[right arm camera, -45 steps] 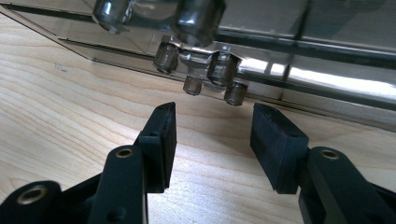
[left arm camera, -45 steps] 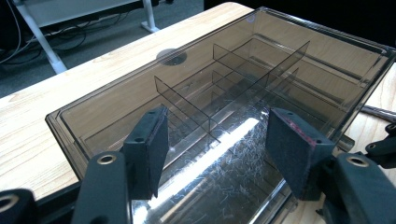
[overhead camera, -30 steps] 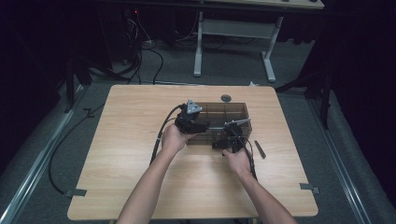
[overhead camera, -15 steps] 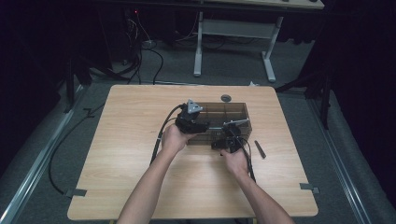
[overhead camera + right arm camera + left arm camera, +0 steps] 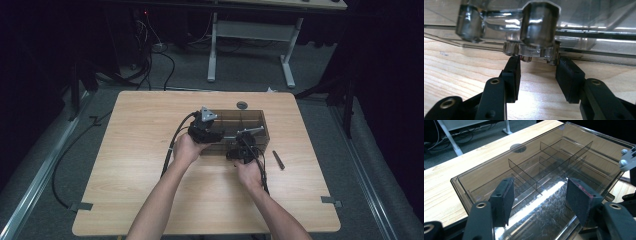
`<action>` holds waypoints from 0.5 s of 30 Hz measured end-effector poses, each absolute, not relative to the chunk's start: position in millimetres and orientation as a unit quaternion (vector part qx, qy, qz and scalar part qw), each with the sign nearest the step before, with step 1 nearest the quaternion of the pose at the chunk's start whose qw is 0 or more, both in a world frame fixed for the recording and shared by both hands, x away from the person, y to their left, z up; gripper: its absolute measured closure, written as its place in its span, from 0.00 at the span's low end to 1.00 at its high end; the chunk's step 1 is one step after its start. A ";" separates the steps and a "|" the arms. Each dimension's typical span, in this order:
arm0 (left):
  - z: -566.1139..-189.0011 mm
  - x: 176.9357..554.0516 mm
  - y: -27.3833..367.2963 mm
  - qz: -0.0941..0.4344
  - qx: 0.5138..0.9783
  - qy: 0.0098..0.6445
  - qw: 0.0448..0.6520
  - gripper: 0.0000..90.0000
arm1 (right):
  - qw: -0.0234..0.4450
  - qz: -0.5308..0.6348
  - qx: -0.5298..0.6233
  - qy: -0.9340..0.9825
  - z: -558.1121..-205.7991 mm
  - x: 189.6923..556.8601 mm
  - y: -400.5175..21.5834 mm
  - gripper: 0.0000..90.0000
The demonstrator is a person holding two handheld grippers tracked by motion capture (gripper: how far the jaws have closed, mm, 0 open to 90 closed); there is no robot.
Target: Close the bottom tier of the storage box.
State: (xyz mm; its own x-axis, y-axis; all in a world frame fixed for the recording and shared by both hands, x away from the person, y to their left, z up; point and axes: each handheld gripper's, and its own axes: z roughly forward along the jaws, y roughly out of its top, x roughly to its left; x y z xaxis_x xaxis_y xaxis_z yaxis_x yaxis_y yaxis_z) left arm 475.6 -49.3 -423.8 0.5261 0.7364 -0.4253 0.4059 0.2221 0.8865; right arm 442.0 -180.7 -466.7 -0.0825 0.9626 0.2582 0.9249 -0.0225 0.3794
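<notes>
Little has shifted over the last second: both hands stay at the near side of the smoky clear plastic organizer box (image 5: pixel 243 131), and the right gripper (image 5: pixel 242 151) has edged only slightly closer to its front wall.

Left of the box's middle, the left gripper (image 5: pixel 205 131), with a grey three-cornered plate on top, sits at the box's near left corner, its black cable (image 5: pixel 172 145) trailing back along the forearm. Its own view looks across the scratched, glossy lid (image 5: pixel 541 205) to thin dividers (image 5: pixel 524 176) forming rectangular compartments; the matte black jaws stand wide apart above the lid, gripping nothing.

The box rests on the pale wood-grain table (image 5: pixel 135 150), toward its far right part. Beyond the box's far edge a small dark round disc (image 5: pixel 242 105) lies on the wood.

At the box's front, the right gripper view shows a rounded clear latch (image 5: pixel 537 27) protruding from the front wall, with the two black jaws just beneath it, parted about the latch's width and closed on nothing.

Right of the box, a short dark stick-like object (image 5: pixel 278 160) lies apart on the table.
</notes>
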 end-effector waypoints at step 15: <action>-423.8 473.9 -48.2 0.133 0.611 0.467 0.625 0.45 | 0.053 0.222 0.670 0.707 -467.5 441.7 -177.9 0.63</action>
State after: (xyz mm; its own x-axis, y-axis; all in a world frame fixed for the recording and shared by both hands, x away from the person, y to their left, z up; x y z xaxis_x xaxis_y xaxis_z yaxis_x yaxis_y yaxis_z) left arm 473.9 -48.2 -423.8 0.5278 0.7374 -0.4215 0.4058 0.2170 0.8878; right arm 441.7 -177.9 -467.5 -0.0965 0.9702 0.2220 0.9233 0.0040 0.3840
